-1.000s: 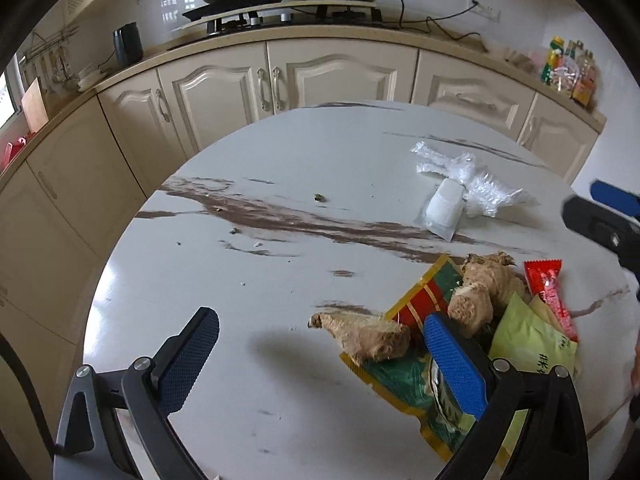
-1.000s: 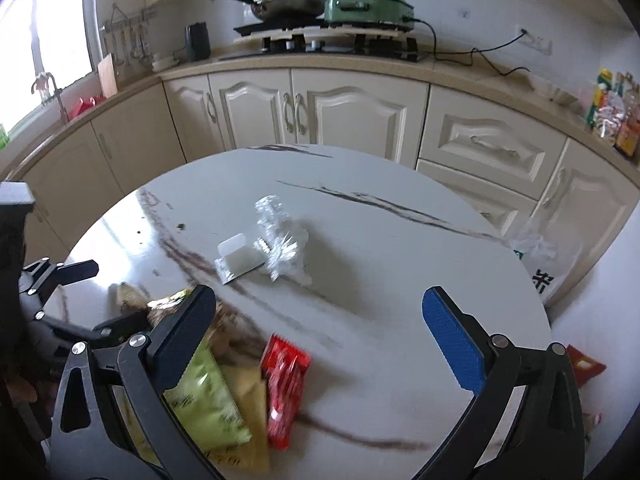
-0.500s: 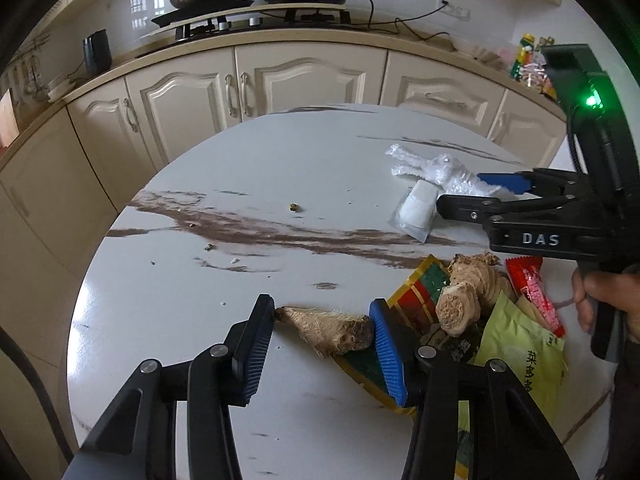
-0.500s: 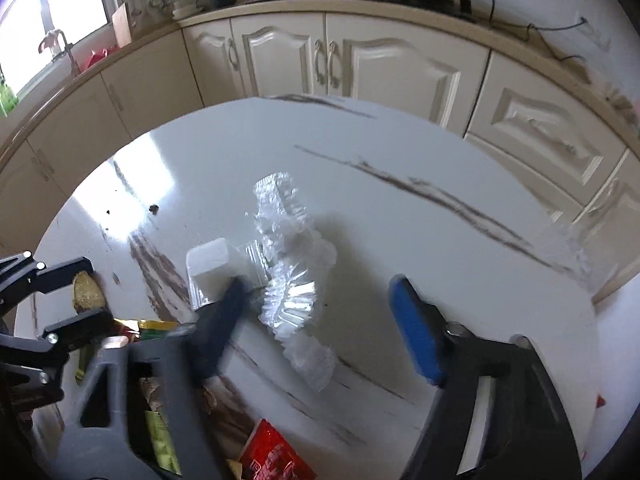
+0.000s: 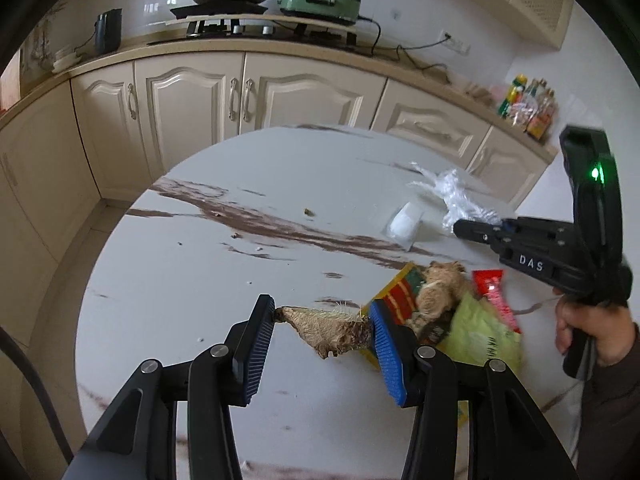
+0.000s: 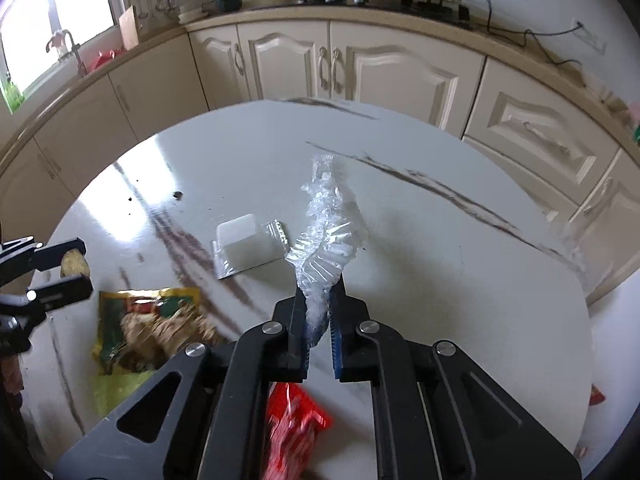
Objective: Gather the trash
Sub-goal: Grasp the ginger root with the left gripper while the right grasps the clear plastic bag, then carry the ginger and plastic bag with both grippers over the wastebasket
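Observation:
A brown piece of ginger root hangs just above the white marble table, and my left gripper is shut on it end to end. My right gripper is closing tight on the near end of a crumpled clear plastic wrap; its pads pinch the wrap, which trails away over the table. In the left wrist view the right gripper reaches that plastic wrap from the right, held by a hand. The left gripper shows at the left edge of the right wrist view.
A white tub in a clear packet lies beside the plastic. A yellow-green wrapper, a larger ginger root, a lime packet and a red wrapper are piled nearby. Crumbs dot the table; cabinets curve behind.
Both grippers went from wide open to shut. The left closed on the ginger piece and lifted it slightly; the right dropped toward the clear plastic and pinched it.

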`<move>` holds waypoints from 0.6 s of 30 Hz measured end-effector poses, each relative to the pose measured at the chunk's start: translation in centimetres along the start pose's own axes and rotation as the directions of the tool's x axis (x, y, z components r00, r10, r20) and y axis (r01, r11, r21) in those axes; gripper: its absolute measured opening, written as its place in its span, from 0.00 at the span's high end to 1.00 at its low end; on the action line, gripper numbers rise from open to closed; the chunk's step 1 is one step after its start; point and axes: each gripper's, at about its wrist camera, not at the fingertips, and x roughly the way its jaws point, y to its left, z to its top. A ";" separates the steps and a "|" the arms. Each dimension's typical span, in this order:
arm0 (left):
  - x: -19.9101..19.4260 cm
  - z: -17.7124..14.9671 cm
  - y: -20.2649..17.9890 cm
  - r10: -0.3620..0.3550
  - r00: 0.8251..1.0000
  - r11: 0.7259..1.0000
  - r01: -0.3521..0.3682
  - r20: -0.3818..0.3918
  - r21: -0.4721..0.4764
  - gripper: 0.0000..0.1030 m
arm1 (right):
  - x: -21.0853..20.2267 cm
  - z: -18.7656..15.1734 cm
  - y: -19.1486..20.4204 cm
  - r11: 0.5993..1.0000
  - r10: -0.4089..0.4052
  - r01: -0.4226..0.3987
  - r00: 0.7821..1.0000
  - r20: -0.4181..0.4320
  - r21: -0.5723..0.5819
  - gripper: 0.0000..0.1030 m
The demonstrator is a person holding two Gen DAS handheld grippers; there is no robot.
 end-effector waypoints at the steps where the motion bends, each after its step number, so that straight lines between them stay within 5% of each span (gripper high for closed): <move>1: -0.5 0.0 0.2 -0.010 1.000 1.000 0.010 0.008 -0.006 0.56 | -0.5 -0.1 0.1 1.000 -0.005 0.005 1.000 0.006 0.002 0.92; 9: -6.9 -1.9 1.4 -0.041 0.995 0.999 0.044 0.087 -0.029 0.56 | -7.4 0.0 3.6 1.000 -0.001 0.003 0.991 0.136 -0.016 0.92; 18: -16.6 -7.4 5.8 0.035 0.983 0.998 -0.024 0.180 -0.064 0.56 | -12.3 0.0 16.7 0.981 0.135 -0.099 0.967 0.216 -0.169 0.92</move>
